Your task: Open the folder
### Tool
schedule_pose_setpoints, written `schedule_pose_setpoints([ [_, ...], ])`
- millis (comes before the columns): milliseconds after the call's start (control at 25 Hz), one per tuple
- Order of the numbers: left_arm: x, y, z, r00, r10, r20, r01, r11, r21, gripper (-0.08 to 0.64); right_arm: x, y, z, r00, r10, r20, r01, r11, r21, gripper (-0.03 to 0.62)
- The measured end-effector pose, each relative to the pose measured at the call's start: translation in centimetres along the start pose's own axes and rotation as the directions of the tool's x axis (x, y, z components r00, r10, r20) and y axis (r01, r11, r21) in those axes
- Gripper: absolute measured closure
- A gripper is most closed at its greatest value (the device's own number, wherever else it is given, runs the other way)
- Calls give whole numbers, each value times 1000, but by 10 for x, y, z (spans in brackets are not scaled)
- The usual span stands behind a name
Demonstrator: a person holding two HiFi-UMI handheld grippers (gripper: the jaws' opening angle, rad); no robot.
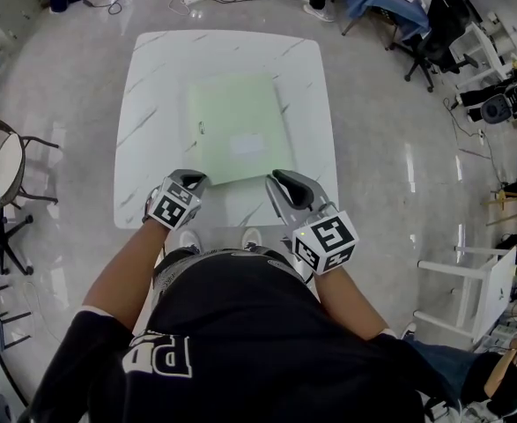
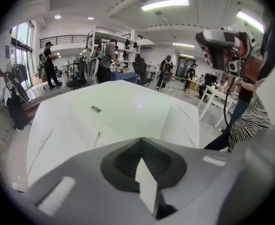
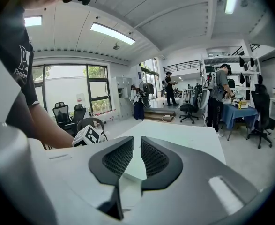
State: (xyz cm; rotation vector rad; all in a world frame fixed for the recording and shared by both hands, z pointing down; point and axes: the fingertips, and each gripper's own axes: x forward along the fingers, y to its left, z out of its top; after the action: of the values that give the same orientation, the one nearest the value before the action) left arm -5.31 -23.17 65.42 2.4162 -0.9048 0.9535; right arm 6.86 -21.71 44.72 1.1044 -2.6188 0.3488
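Left gripper (image 1: 193, 181), jaws together, and right gripper (image 1: 277, 181), jaws slightly parted and empty, are held one at each near corner of a closed pale-green flat folder (image 1: 236, 126) laid lengthwise ahead on a white marbled table (image 1: 152, 77).

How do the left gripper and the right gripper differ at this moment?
The left gripper has its jaws together; the right gripper has a narrow gap between its jaws. The left gripper is at the near left corner of the green folder, the right gripper at its near right corner. Both are at the closed folder's near edge.
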Motion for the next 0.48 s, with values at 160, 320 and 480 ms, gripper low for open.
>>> schedule_pose_setpoints([
  [160,-1,1,2,1000,3,8,-3,1000,-12,505,3,1,0,1000,11,-18,-12,1000,-29,555],
  [320,0,0,3,1000,-1,12,2,1000,-23,505,13,4,-13,996,30,-86,-41,990,-136,555],
  [480,0,0,4,1000,-2,13,2,1000,-13,505,30,13,-32,986,53,-160,-90,969,-232,555],
])
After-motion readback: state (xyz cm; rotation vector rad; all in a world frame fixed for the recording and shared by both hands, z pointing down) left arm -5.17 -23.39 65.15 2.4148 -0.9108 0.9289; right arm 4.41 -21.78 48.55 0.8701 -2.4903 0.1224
